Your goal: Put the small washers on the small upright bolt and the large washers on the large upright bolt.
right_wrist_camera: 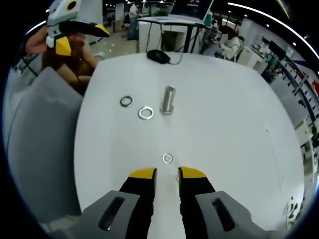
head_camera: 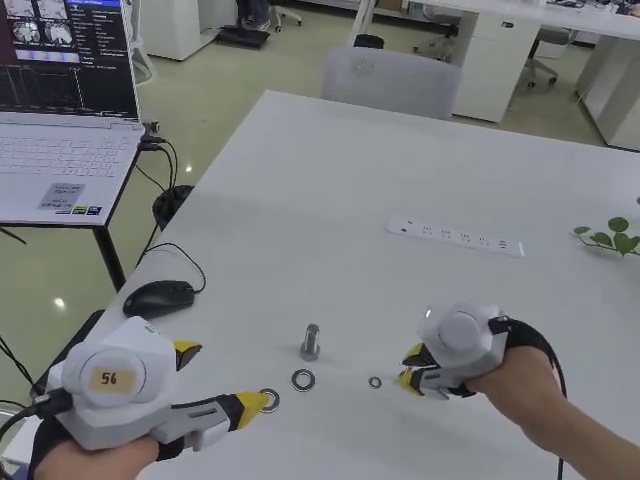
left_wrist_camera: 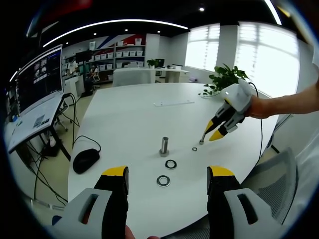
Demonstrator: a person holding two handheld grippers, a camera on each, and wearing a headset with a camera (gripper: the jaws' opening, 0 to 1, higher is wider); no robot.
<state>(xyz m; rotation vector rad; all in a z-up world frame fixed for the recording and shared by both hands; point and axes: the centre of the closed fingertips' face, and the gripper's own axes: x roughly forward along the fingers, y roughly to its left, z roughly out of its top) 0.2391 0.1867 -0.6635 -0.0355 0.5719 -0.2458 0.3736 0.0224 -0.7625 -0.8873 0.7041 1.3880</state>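
Hovering lower left, the left tongs (head_camera: 225,377) are gaping open near two large washers (head_camera: 303,380) and the large bolt (head_camera: 310,341) on the desk (head_camera: 400,180). And the right tongs (right_wrist_camera: 168,173) are sitting by the small washer (right_wrist_camera: 168,158), can't tell if they're gripping.

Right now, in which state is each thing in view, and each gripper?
large bolt: upright, bare.
large washers: flat on the table, off the bolt.
small washer: flat on the table, loose.
left gripper: open, empty.
right gripper: jaws nearly together; grip unclear.
laptop: open, screen lit.
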